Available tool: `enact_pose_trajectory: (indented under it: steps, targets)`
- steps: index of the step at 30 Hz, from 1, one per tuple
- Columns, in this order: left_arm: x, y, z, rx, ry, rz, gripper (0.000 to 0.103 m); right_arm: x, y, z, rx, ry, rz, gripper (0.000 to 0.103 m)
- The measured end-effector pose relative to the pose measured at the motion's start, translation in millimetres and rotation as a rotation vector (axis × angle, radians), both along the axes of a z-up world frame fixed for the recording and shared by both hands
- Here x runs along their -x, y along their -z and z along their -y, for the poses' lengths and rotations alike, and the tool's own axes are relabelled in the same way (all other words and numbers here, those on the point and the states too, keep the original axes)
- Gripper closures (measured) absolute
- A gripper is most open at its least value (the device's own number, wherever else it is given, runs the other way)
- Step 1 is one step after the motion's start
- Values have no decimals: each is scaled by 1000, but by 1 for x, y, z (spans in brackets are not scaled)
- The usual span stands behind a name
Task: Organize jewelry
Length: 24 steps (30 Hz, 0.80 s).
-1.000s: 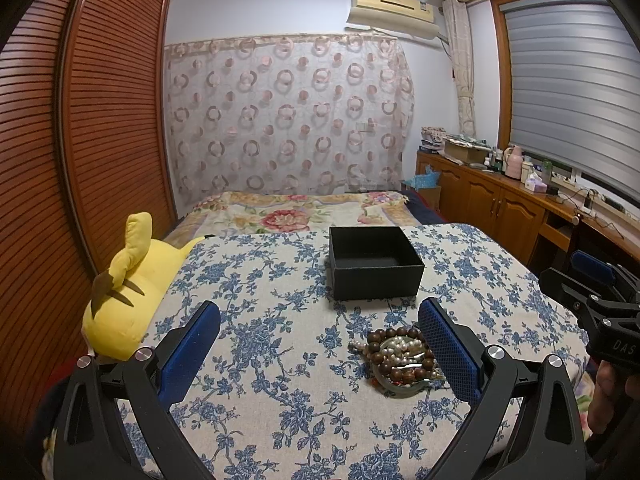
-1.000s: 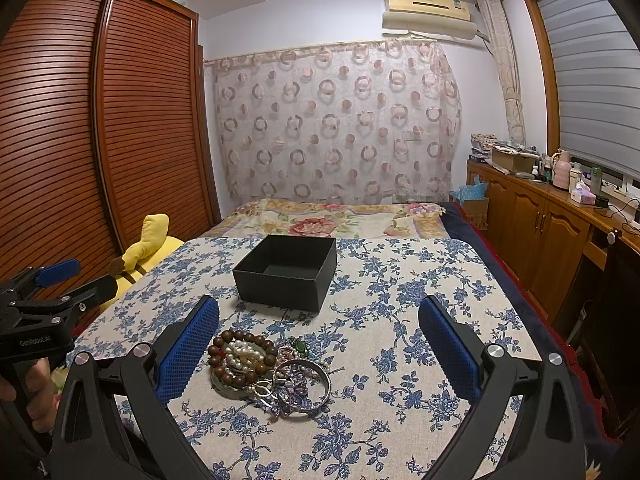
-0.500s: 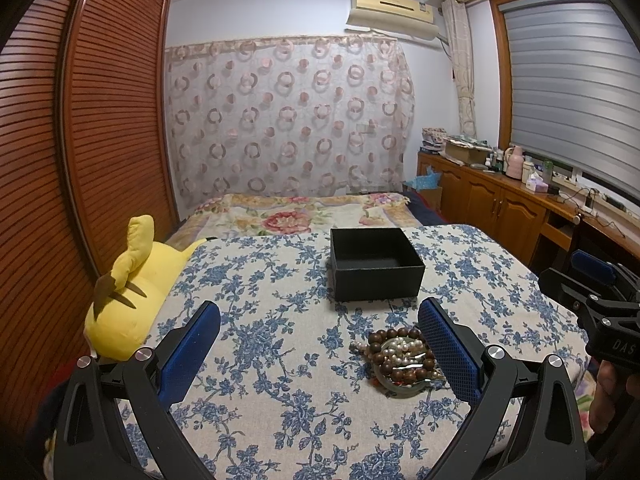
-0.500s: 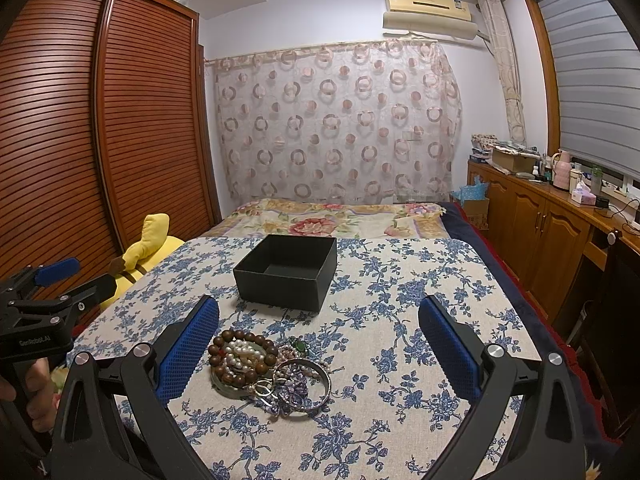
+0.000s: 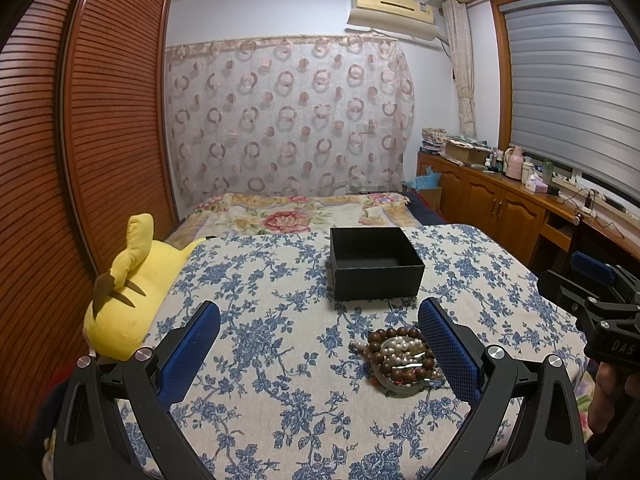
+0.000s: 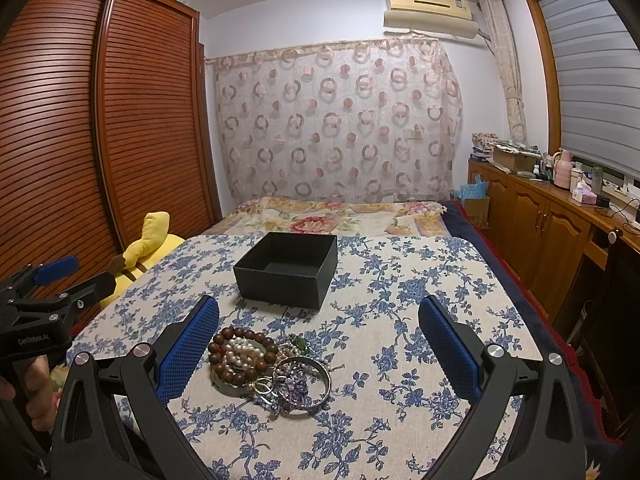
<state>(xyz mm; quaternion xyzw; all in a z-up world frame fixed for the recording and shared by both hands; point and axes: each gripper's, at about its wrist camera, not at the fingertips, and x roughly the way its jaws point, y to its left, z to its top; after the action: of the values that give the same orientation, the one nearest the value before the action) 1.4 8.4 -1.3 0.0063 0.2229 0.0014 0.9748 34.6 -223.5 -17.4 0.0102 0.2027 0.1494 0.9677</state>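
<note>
Two grippers, fingers spread wide — holding nothing.
The left gripper [image 5: 320,344] and right gripper [image 6: 319,340] hover over the jewelry pile [image 6: 264,368] near the floral cloth's [image 6: 400,320] front edge — the open black box [image 6: 288,270] sits behind.

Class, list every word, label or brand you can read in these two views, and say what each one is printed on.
"DAS": on the right gripper body, cut off at the frame edge.
"GenRobot.AI": on the left gripper body, small.
Air conditioner badge: too small to read.
Items on the sideboard: unreadable.
</note>
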Motion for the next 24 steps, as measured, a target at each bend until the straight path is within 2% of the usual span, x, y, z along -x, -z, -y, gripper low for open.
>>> enact_pose_trajectory:
  steps: [8,12,14,24]
  targets:
    - [0,7,6,8,11,-26,7,-11,15,4,9,-27,-41,3]
    - [-6,19,4,23,27,-59,7,-19,27,8,18,-59,-78,11]
    - [-11,27,3,30,33,-78,7,-24,33,8,21,-80,-100,19]
    - [-30,61,-2,61,69,-168,7,-47,71,-6,77,-210,-232,25]
